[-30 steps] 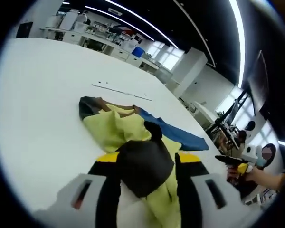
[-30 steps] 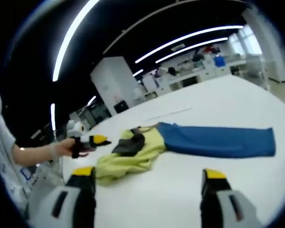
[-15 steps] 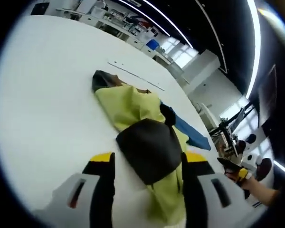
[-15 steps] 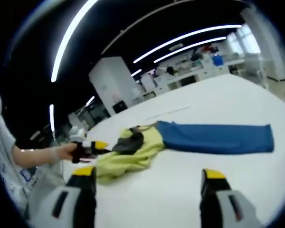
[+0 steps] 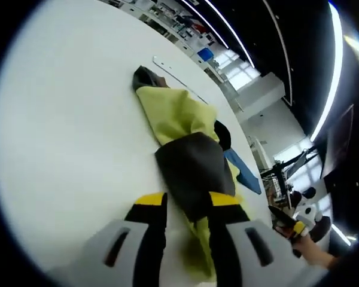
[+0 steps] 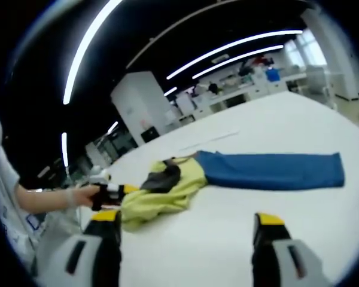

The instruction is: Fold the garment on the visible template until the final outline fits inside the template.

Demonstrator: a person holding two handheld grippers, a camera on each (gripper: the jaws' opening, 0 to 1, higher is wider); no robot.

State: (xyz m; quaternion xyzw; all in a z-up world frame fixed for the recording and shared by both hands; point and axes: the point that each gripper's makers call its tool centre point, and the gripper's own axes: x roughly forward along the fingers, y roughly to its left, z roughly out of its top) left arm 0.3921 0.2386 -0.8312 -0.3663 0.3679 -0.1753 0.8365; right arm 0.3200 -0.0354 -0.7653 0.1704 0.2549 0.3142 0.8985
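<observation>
A garment lies crumpled on the white table (image 5: 60,137), with a yellow-green body (image 5: 176,113), a dark grey part (image 5: 191,170) and a blue part (image 5: 242,173). My left gripper (image 5: 187,203) is shut on the garment's near end, and dark grey and yellow cloth runs between its jaws. In the right gripper view the yellow body (image 6: 167,194) lies left and the blue part (image 6: 272,170) stretches right. The left gripper (image 6: 115,192), held by a hand, sits at the garment's left end. My right gripper (image 6: 188,222) hovers open above bare table in front of the garment, holding nothing.
A thin marked line (image 6: 209,142) runs on the table beyond the garment and also shows as the line (image 5: 173,75). The right gripper (image 5: 290,226), in a hand, is at the lower right of the left gripper view. Desks and shelves stand far behind.
The left jaws have closed in on the cloth, and that gripper has dropped lower toward the table. In the right gripper view the left gripper has reached the garment's left edge.
</observation>
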